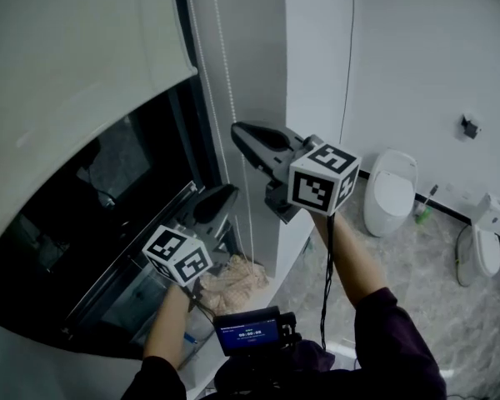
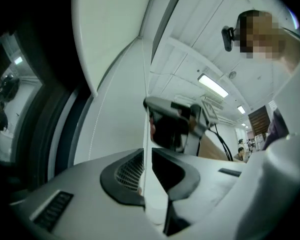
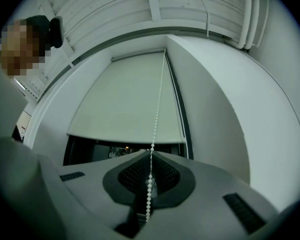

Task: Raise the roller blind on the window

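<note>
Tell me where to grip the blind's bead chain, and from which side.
Grip a straight hanging stretch of the bead chain, from the room side, pads either side of it. It hangs vertical and thin beside the window frame, as the right gripper holds it.

Chain [image 1: 224, 57] right of blind [image 1: 75, 57], toilet [image 1: 390, 192] farther right
</note>
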`<action>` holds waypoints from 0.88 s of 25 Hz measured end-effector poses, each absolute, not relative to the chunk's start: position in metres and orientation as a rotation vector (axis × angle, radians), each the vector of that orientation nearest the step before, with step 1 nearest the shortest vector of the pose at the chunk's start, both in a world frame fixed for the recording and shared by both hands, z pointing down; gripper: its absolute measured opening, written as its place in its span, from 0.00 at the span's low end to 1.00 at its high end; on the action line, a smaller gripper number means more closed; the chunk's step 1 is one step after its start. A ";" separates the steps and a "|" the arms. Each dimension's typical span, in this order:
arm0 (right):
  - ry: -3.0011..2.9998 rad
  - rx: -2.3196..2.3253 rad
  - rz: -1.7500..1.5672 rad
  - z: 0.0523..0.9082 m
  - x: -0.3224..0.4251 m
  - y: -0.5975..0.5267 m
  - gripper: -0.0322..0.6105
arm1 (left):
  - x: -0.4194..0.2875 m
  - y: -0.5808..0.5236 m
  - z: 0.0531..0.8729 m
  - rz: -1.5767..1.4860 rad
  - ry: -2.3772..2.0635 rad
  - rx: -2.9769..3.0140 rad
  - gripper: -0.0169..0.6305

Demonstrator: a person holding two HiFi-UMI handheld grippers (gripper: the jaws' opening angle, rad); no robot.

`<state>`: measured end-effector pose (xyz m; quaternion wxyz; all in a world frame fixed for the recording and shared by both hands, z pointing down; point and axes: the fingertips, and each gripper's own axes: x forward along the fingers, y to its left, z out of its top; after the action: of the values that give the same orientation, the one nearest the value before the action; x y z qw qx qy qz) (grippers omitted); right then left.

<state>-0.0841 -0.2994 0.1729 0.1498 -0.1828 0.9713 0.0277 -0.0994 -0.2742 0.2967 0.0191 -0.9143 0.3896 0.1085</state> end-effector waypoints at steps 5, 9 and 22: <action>2.891 -0.547 -0.051 0.266 -0.090 -0.304 0.07 | -0.116 -0.279 0.240 0.420 1.192 -2.749 0.06; 2.964 -0.538 -0.206 0.336 -0.096 -0.301 0.07 | -0.114 -0.296 0.198 0.389 1.192 -2.704 0.06; 2.974 -0.519 -0.281 0.381 -0.088 -0.279 0.07 | -0.094 -0.311 0.142 0.362 1.165 -2.660 0.05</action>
<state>-0.0881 -0.2787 0.3815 0.0549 -0.1711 0.9794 -0.0925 -0.0935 -0.3106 0.1423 0.1072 -0.9038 0.3957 0.1230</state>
